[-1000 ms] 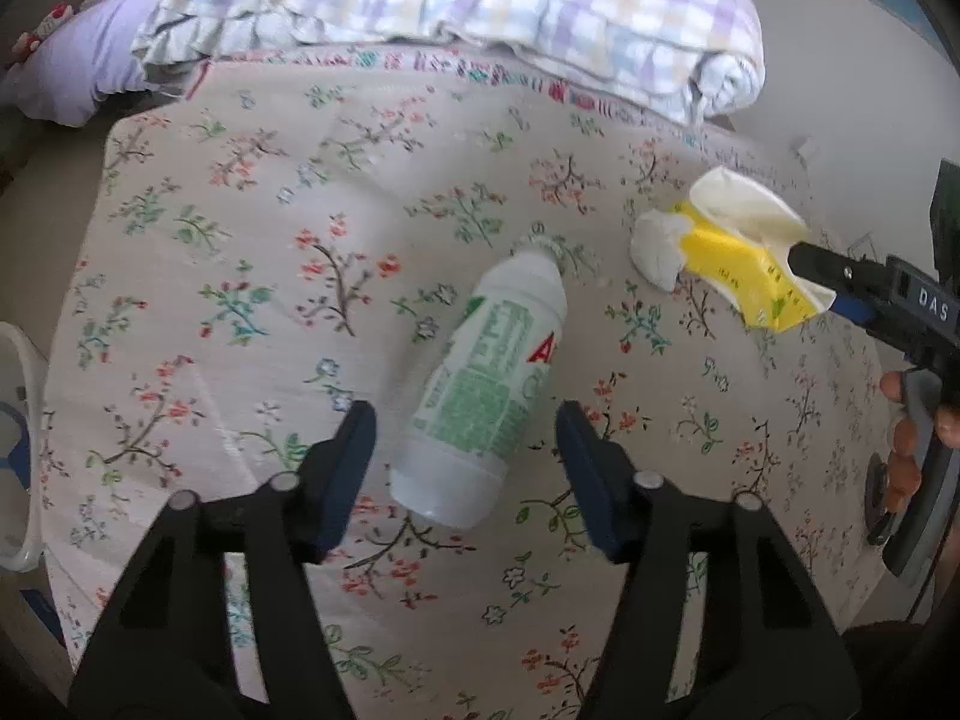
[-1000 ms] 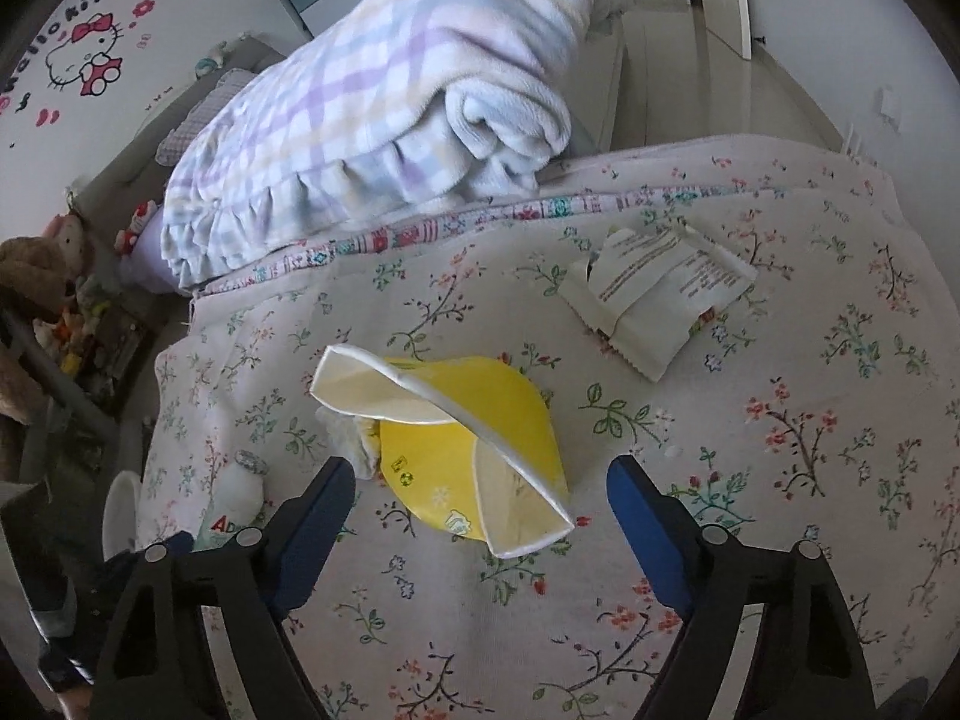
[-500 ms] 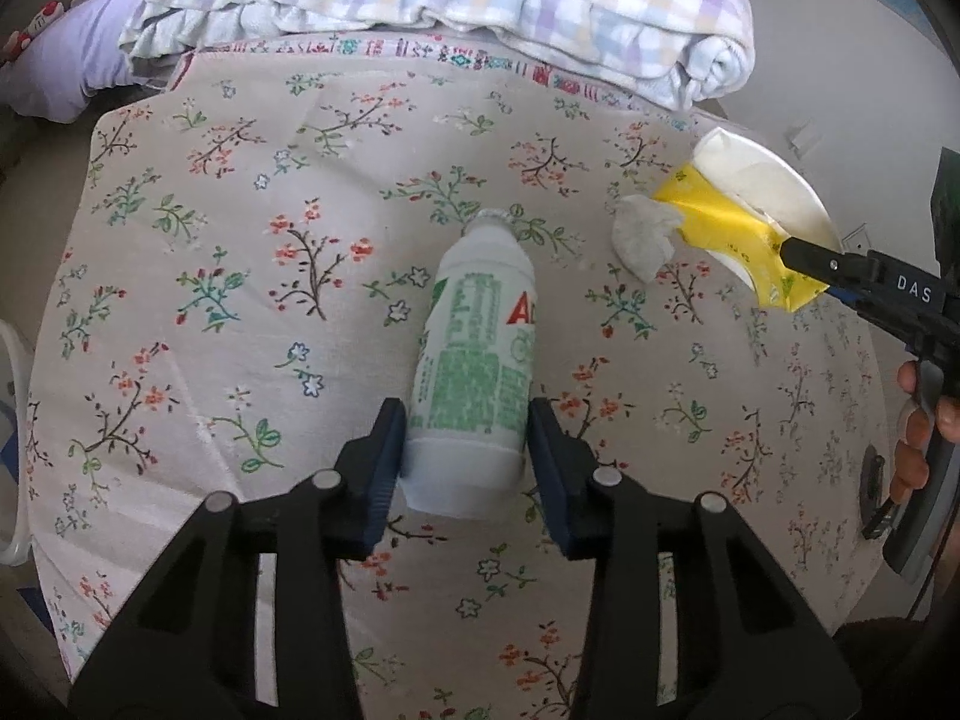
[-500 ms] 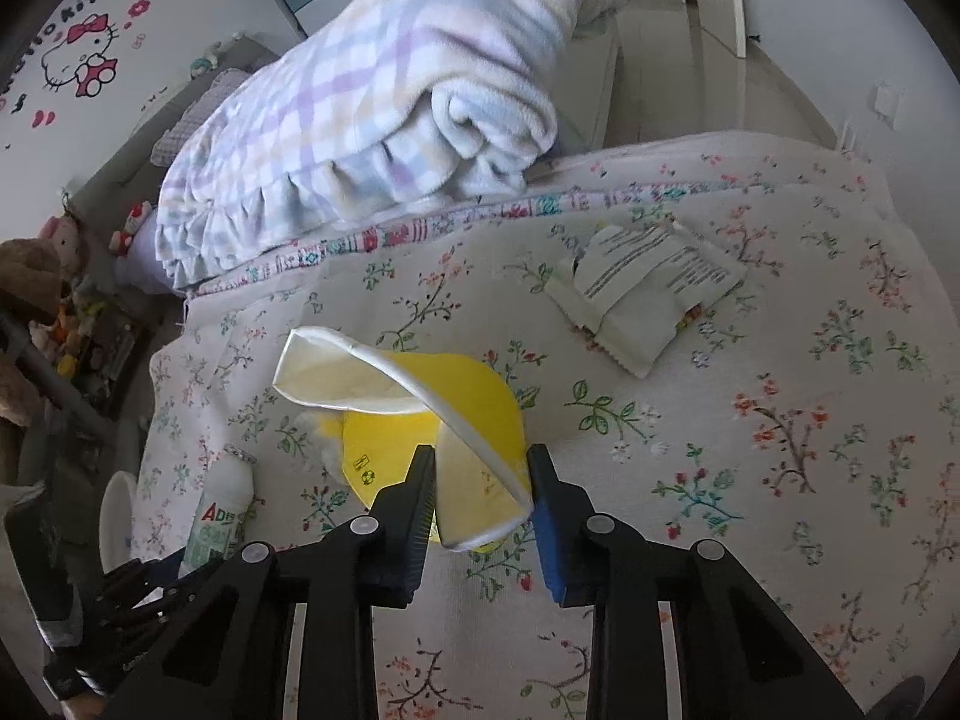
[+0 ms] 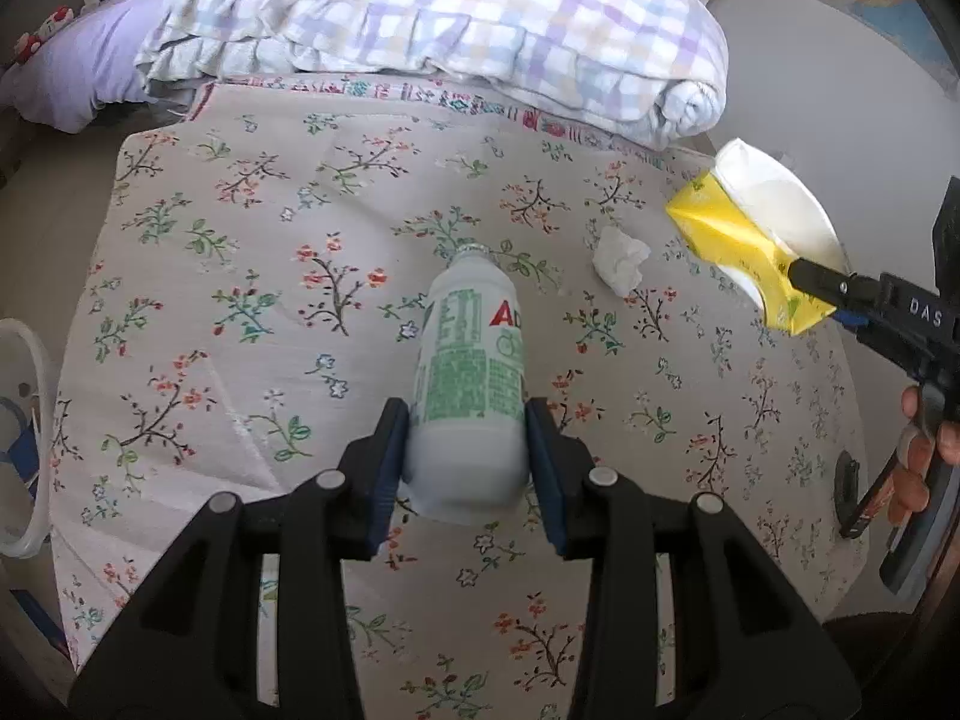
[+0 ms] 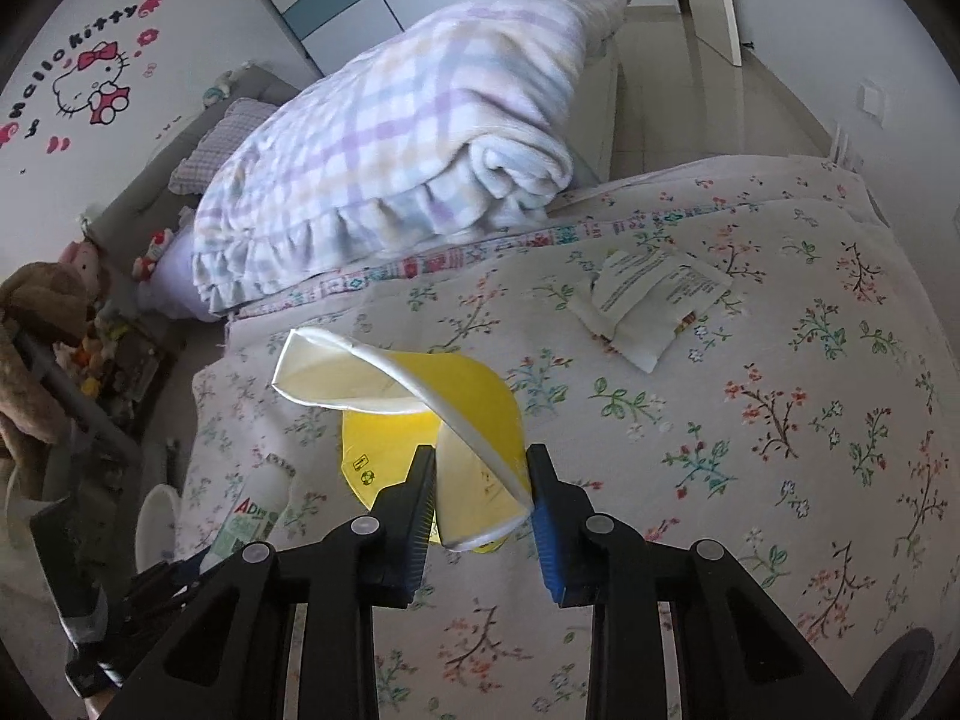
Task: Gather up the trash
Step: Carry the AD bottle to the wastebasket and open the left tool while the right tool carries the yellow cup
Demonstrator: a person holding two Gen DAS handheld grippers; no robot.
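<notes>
My left gripper (image 5: 467, 450) is shut on a white plastic bottle (image 5: 471, 360) with green and red print and holds it above the floral bedspread (image 5: 240, 276). My right gripper (image 6: 480, 510) is shut on a crushed yellow paper cup (image 6: 456, 420) with a white inside, lifted off the bed. The cup (image 5: 750, 240) and right gripper show at the right of the left wrist view. The bottle (image 6: 255, 510) shows at the lower left of the right wrist view. A crumpled white tissue (image 5: 621, 255) lies on the bedspread. A folded printed paper (image 6: 651, 294) lies further back.
A rolled purple-checked blanket (image 5: 450, 24) lies across the far side of the bed. A lilac pillow (image 5: 72, 78) is at the far left. A white bin rim (image 5: 24, 432) stands beside the bed on the left. Plush toys (image 6: 42, 324) sit by the wall.
Both grippers closed, the left on the bottle, the right on the yellow cup. Both items have been lifted off the bedspread. The tissue that lay against the cup stays on the bed.
</notes>
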